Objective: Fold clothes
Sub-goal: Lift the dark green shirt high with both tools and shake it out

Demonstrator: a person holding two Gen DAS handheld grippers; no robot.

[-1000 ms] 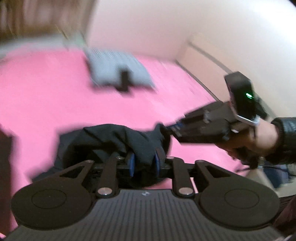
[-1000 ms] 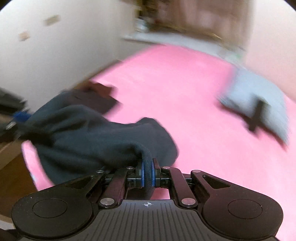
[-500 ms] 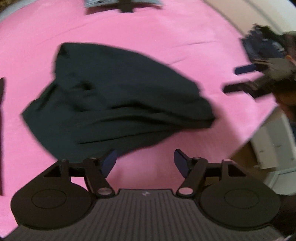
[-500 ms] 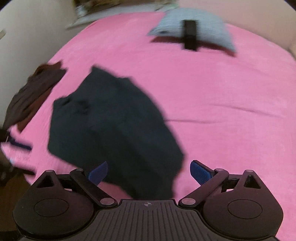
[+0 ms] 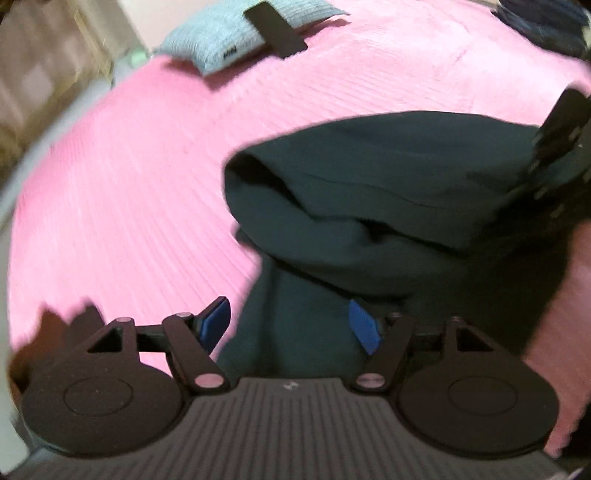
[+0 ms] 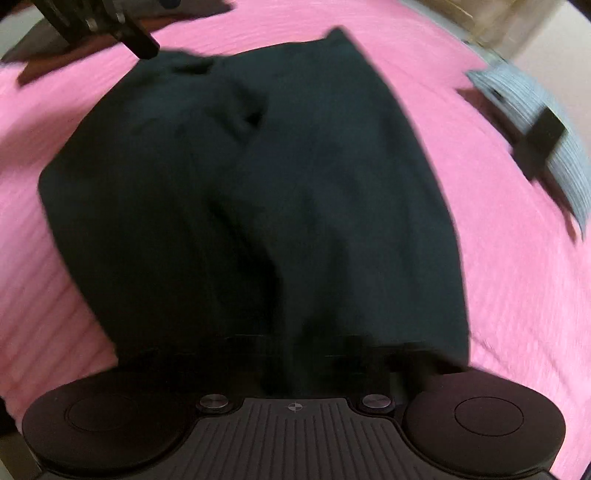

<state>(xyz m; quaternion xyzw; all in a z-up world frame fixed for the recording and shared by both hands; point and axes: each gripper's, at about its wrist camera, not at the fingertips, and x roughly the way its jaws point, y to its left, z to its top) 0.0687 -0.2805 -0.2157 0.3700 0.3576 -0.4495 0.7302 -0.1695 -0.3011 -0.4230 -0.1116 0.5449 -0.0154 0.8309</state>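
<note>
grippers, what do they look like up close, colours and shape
The left gripper is matte black: a ribbed grey-black body, two round discs at the sides, linkage arms with silver pivot pins, and blue pads on its fingers. The right gripper has the same ribbed body, discs and pins; its fingers are lost against the dark garment.

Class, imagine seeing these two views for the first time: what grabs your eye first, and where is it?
A dark garment lies crumpled mid-frame on a bright pink bedspread. The left tongs stand open at its near edge, blue pads showing. A grey-blue pillow with a black strip across it lies at the far side.
</note>
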